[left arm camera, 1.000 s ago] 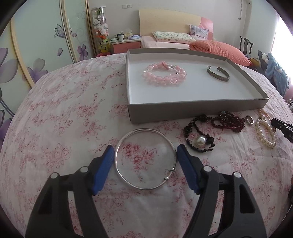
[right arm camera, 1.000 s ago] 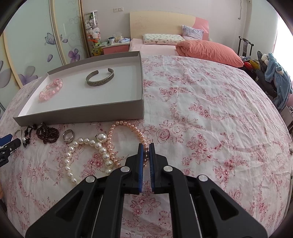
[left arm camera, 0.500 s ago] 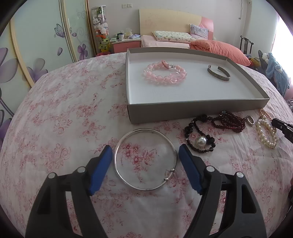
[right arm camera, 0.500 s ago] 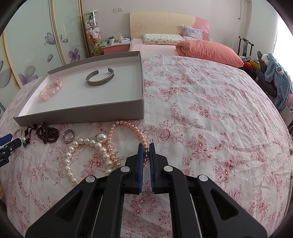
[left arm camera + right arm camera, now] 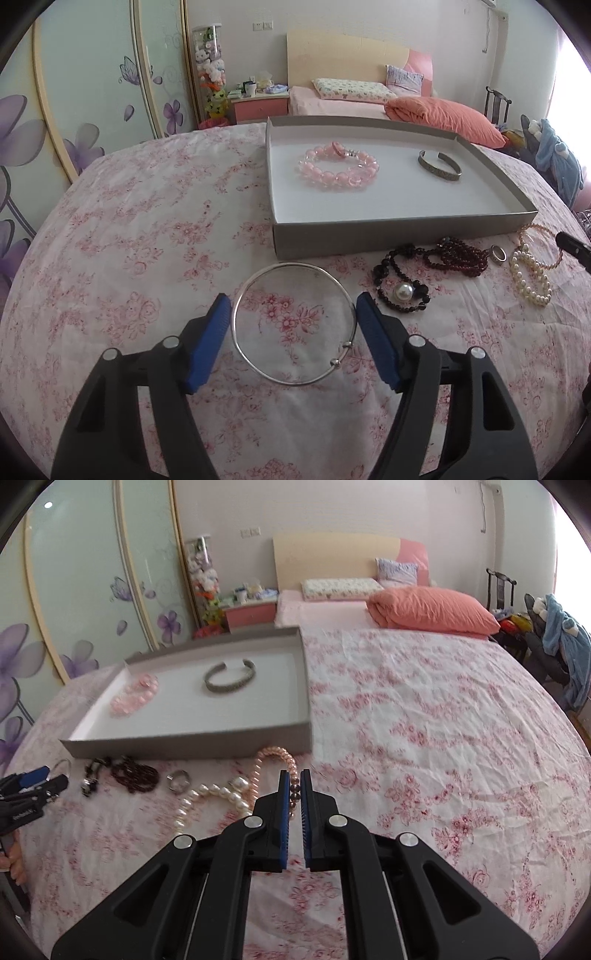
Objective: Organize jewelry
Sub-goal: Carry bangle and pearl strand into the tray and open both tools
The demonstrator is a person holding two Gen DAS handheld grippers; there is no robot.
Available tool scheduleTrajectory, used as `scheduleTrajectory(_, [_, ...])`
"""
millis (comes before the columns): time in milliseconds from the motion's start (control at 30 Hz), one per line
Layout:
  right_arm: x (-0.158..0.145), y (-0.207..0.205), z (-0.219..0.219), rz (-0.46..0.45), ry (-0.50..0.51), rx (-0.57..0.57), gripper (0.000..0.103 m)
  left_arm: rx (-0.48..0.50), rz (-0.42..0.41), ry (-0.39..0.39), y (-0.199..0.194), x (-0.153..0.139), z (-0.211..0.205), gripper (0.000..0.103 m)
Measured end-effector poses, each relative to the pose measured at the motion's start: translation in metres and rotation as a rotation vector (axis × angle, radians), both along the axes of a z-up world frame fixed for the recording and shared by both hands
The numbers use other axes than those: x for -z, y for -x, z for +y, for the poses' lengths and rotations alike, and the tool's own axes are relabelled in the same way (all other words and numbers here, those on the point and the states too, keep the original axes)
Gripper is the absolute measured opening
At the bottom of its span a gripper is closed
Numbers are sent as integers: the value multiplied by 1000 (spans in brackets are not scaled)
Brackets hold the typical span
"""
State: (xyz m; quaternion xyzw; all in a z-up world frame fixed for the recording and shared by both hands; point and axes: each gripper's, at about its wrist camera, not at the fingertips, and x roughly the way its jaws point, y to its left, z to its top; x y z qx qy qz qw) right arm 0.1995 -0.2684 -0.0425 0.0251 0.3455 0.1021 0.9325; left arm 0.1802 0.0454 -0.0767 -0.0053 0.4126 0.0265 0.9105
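Observation:
A thin silver bangle (image 5: 236, 325) lies on the floral bedspread between the blue pads of my open left gripper (image 5: 293, 308). The pads stand just outside its rim. The grey tray (image 5: 388, 232) behind holds a pink bead bracelet (image 5: 338, 168) and a silver cuff (image 5: 439, 167). My right gripper (image 5: 294, 781) is nearly shut around the pink pearl strand (image 5: 275, 755); the strand lies on the bedspread and the view is blurred. White pearls (image 5: 218, 797), a ring (image 5: 178, 780) and dark beads (image 5: 135, 773) lie left of it.
Dark beads with a pearl pendant (image 5: 400, 291), garnet beads (image 5: 458, 254), a ring (image 5: 498, 254) and white pearls (image 5: 530, 277) lie right of the bangle. An orange pillow (image 5: 432, 611) lies far back. A wardrobe (image 5: 92, 92) stands at left.
The left gripper's pads have closed in to the bangle's rim. The right gripper has moved forward over the pink pearl strand, with motion blur.

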Motion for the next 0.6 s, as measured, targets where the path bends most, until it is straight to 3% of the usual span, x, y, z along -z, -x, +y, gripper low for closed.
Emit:
scheduleTrajectory(267, [-35,15,8,-111,-69,-45,6,-17,-98,23,17,-25,1,68])
scheduleTrajectory(600, [-66,37,18,-218,-118,-84,6,-16,-308,1,46,-75,-14,68])
